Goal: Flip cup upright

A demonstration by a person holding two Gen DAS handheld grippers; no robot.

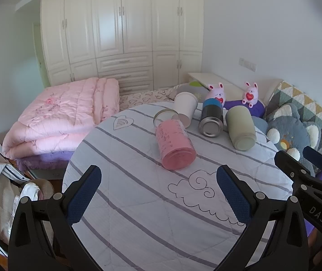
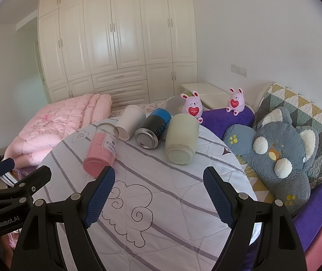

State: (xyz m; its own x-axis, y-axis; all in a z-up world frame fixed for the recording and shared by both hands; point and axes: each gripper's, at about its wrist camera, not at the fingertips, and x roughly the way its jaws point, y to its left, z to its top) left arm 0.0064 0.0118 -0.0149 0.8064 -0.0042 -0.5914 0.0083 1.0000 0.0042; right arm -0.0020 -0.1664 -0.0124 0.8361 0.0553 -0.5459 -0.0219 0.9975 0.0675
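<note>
Several cups lie on their sides on a round table with a striped white cloth: a pink cup, a white cup, a black and blue metal cup and a pale green cup. My left gripper is open and empty, short of the pink cup. My right gripper is open and empty, short of the pale green cup. The right gripper also shows at the right edge of the left wrist view, and the left gripper at the left edge of the right wrist view.
A folded pink quilt lies on the bed to the left. A grey plush toy, purple cushions and two pink bunny toys sit to the right. A white wardrobe stands behind.
</note>
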